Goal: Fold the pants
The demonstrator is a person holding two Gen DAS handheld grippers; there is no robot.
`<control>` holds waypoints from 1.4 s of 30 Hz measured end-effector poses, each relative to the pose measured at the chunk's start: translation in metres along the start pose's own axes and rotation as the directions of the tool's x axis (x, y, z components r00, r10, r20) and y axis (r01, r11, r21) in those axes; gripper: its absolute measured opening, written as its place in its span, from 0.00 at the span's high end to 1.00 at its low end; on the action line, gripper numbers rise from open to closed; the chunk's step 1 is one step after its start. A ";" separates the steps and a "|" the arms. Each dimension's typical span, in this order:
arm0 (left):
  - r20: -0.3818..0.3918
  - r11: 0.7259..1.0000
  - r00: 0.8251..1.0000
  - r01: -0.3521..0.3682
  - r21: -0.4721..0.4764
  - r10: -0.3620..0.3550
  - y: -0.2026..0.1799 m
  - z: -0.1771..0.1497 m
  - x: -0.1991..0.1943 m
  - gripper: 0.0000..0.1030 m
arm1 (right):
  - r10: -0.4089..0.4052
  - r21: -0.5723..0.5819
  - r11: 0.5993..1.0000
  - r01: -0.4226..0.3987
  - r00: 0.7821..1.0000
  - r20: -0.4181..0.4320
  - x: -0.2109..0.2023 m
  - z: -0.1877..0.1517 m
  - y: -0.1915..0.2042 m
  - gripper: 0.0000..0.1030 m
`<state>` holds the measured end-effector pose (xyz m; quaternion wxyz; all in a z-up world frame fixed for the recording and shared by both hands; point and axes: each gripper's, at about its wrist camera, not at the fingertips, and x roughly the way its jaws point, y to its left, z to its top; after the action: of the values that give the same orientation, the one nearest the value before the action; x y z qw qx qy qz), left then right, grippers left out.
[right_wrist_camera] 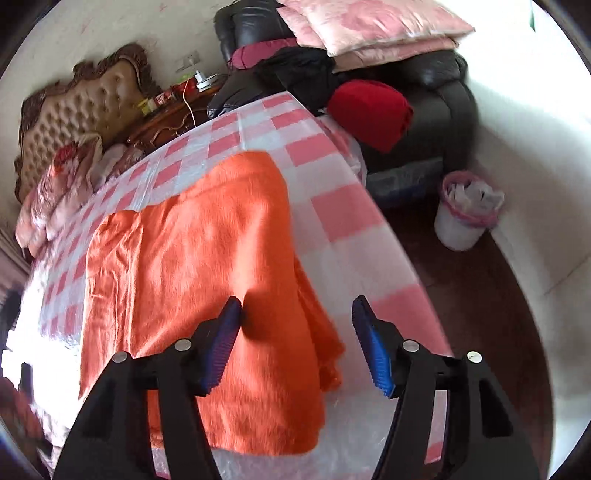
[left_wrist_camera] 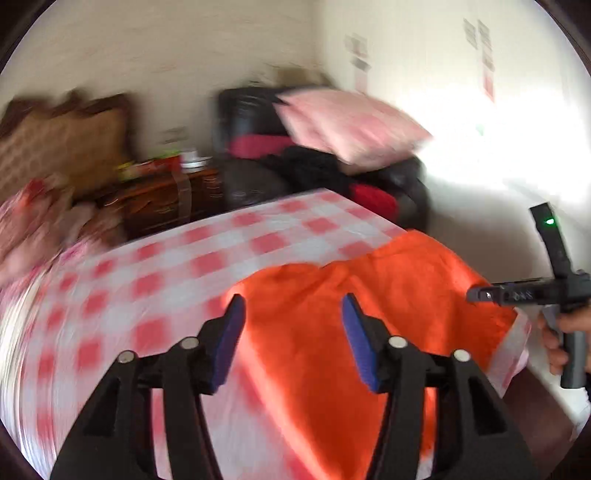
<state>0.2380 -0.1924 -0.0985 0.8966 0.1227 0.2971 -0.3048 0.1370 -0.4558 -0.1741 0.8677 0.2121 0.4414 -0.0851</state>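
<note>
The orange pants [right_wrist_camera: 199, 280] lie spread on the bed's red-and-white checked cover [right_wrist_camera: 332, 214], near its right edge. In the left wrist view the pants [left_wrist_camera: 332, 332] fill the lower middle. My left gripper [left_wrist_camera: 293, 306] is open and empty, held above the pants. My right gripper [right_wrist_camera: 295, 310] is open and empty above the pants' folded right edge, where several layers are stacked. The right gripper's body also shows in the left wrist view [left_wrist_camera: 517, 293], held in a hand past the bed's right edge. The left wrist view is motion-blurred.
A black leather armchair [right_wrist_camera: 436, 110] with pink pillows [right_wrist_camera: 369, 26] and red cloth [right_wrist_camera: 373, 110] stands beyond the bed. A white bin [right_wrist_camera: 461, 218] sits on the dark floor to the right. A tufted headboard [right_wrist_camera: 81, 107] and a nightstand [right_wrist_camera: 166, 114] are at the far left.
</note>
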 end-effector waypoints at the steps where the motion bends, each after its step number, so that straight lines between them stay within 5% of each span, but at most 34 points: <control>1: -0.034 0.999 0.999 0.021 0.029 -0.020 -0.003 0.008 0.019 0.39 | 0.006 0.001 1.000 -0.006 1.000 -0.001 0.001 -0.003 0.000 0.46; 6: -0.180 0.987 0.984 0.032 0.157 -0.004 -0.005 0.041 0.113 0.52 | -0.001 -0.031 1.000 0.001 1.000 0.014 -0.002 -0.008 0.006 0.55; 8: -0.249 0.971 0.966 -0.005 0.238 0.066 -0.005 0.037 0.143 0.60 | -0.025 -0.060 0.998 0.026 1.000 0.020 -0.001 -0.008 0.011 0.55; 13: -0.281 0.951 0.932 -0.154 0.269 0.230 0.022 0.020 0.167 0.61 | -0.048 -0.104 0.993 0.052 0.998 0.035 -0.001 -0.011 0.014 0.55; 15: -0.233 0.952 0.940 -0.191 0.240 0.248 0.021 0.026 0.155 0.62 | -0.049 -0.106 0.993 0.053 0.998 0.038 -0.002 -0.010 0.014 0.54; 18: -0.046 0.966 0.990 -0.121 0.228 0.135 -0.015 0.042 0.111 0.54 | -0.035 -0.080 0.996 0.041 0.997 0.068 -0.009 -0.009 0.009 0.48; 20: -0.035 0.962 0.999 -0.003 0.273 0.013 -0.043 0.043 0.104 0.50 | -0.016 -0.035 0.999 0.019 0.997 0.072 -0.010 -0.009 0.002 0.48; 22: -0.099 0.949 0.989 0.135 0.287 -0.111 -0.068 0.042 0.112 0.48 | -0.008 0.005 1.000 0.008 0.997 0.073 -0.010 -0.010 -0.003 0.49; 24: -0.172 0.943 0.972 0.202 0.266 -0.159 -0.081 0.040 0.133 0.50 | -0.006 0.014 1.000 0.005 0.998 0.069 -0.010 -0.014 -0.004 0.50; 26: -0.260 0.956 0.965 0.116 0.268 -0.044 -0.074 0.035 0.168 0.58 | -0.005 0.000 1.000 0.005 0.997 0.070 -0.011 -0.016 -0.002 0.54; 28: -0.244 0.978 0.970 0.047 0.204 0.005 -0.057 0.040 0.173 0.60 | 0.002 0.003 1.000 -0.002 0.997 0.073 -0.014 -0.017 -0.003 0.54; 31: -0.143 0.987 0.982 0.135 0.090 -0.122 -0.061 0.060 0.143 0.60 | -0.015 -0.027 0.999 0.017 0.996 0.087 -0.017 -0.018 0.000 0.55; 36: -0.204 0.916 0.909 0.389 0.101 -0.364 -0.119 0.060 0.146 0.60 | -0.080 -0.054 0.995 0.085 0.992 0.093 -0.014 -0.021 0.010 0.56; 39: -0.258 0.921 0.909 0.367 0.128 -0.326 -0.136 0.048 0.168 0.60 | -0.107 -0.066 0.991 0.114 0.990 0.093 -0.013 -0.022 0.013 0.56; 42: -0.257 0.945 0.917 0.325 0.039 -0.305 -0.123 0.059 0.188 0.55 | -0.113 -0.070 0.990 0.120 0.989 0.091 -0.012 -0.022 0.013 0.56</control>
<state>0.3086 -0.4019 -0.1702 0.7860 0.1465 0.4096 -0.4392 0.1181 -0.4347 -0.1720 0.8870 0.1491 0.4178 -0.1281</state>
